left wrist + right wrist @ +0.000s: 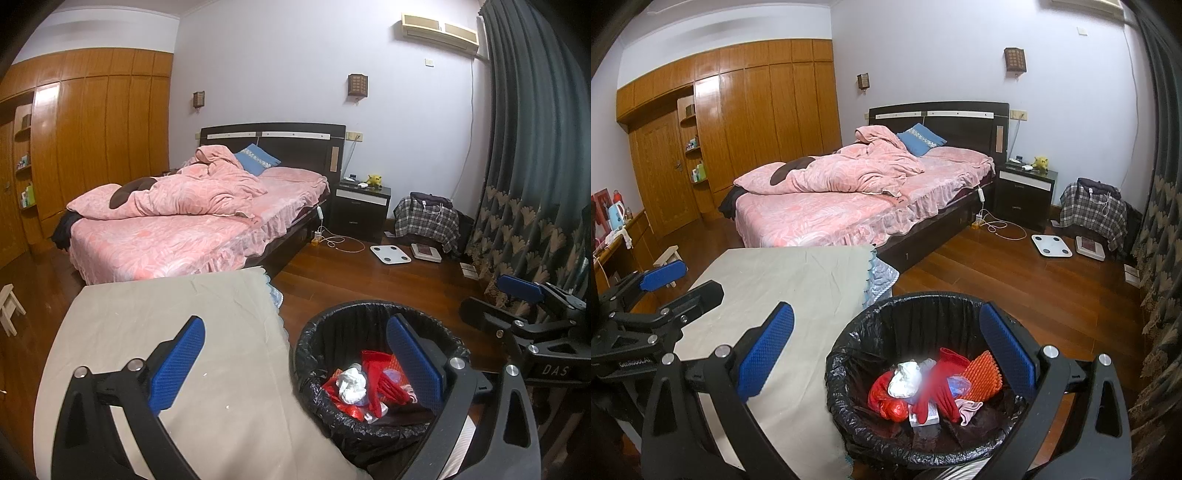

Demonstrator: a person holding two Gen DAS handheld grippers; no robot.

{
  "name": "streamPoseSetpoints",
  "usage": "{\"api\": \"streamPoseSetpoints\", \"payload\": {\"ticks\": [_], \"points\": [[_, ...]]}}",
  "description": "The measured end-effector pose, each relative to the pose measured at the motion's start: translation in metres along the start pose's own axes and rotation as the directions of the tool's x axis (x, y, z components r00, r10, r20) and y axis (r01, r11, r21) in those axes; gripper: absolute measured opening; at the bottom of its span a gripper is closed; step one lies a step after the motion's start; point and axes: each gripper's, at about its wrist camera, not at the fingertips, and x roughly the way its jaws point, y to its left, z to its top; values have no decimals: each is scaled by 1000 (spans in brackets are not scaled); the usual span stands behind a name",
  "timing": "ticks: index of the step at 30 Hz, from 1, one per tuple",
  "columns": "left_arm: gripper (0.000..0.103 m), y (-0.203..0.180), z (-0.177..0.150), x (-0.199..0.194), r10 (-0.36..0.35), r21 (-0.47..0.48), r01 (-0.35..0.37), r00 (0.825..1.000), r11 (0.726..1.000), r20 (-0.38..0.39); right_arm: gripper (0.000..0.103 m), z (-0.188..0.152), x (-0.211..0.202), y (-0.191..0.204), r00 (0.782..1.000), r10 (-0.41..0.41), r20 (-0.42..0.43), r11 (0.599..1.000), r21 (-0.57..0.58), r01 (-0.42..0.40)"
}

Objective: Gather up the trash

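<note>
A round bin lined with a black bag (317,369) (849,347) stands on the floor beside a cloth-covered table (184,332) (798,288). It holds trash: a crumpled white tissue (351,384) (905,376), a red glove (942,391), red wrappers (376,387), an orange ridged piece (984,376) and a small box. My left gripper (295,362) is open and empty, spanning the table edge and the bin. My right gripper (886,354) is open and empty above the bin. Each gripper shows in the other's view, the right (517,295) and the left (661,280).
A bed with pink bedding (177,210) (849,195) stands behind the table. A dark nightstand (362,206), a white scale (390,254), a plaid-covered bundle (428,218), floor cables and a curtain (535,147) are at the right. A wooden wardrobe (746,122) and a small stool (11,306) are at the left.
</note>
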Motion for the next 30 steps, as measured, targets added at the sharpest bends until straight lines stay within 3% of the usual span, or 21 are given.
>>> {"api": "streamPoseSetpoints", "payload": {"ticks": [30], "points": [[97, -1, 1, 0, 2, 1, -2, 1000, 1000, -3, 98, -1, 3, 2, 1000, 1, -5, 1000, 0, -1]]}}
